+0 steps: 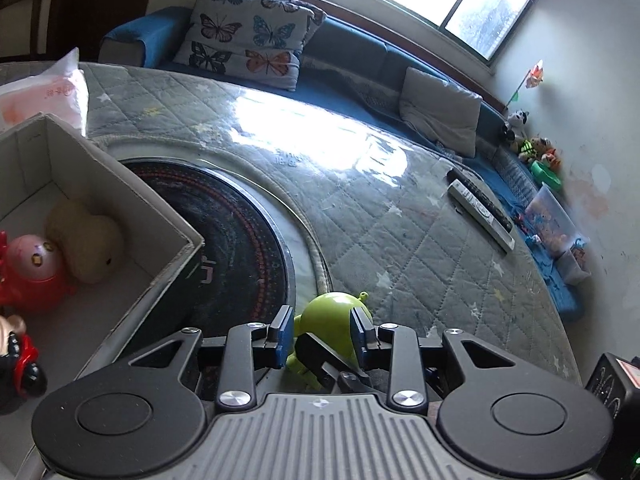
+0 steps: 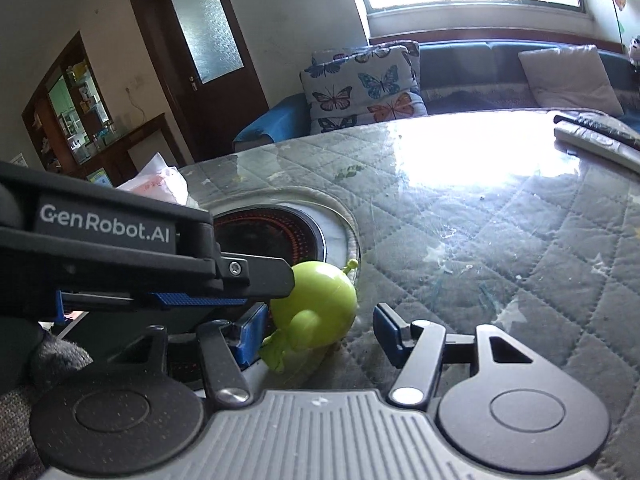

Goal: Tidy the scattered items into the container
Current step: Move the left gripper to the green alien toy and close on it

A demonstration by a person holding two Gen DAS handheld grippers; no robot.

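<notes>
A green round toy figure (image 1: 334, 322) lies on the quilted table cover at the rim of a black round hob. My left gripper (image 1: 320, 330) has its blue pads on both sides of the toy, closed on it. In the right wrist view the same toy (image 2: 316, 312) sits between my right gripper's (image 2: 320, 332) wide-open fingers, near the left pad, with the left gripper's finger (image 2: 224, 280) reaching in from the left. A white cardboard box (image 1: 120, 200) stands at the left and holds a beige plush (image 1: 86, 246), a pink and red toy (image 1: 32, 268) and a small figure.
Two remote controls (image 1: 480, 208) lie at the far right of the table (image 1: 360, 208). A white plastic bag (image 1: 48, 92) sits behind the box. A blue sofa with a butterfly cushion (image 1: 248, 36) runs along the window. A black device (image 1: 616, 396) stands at the right edge.
</notes>
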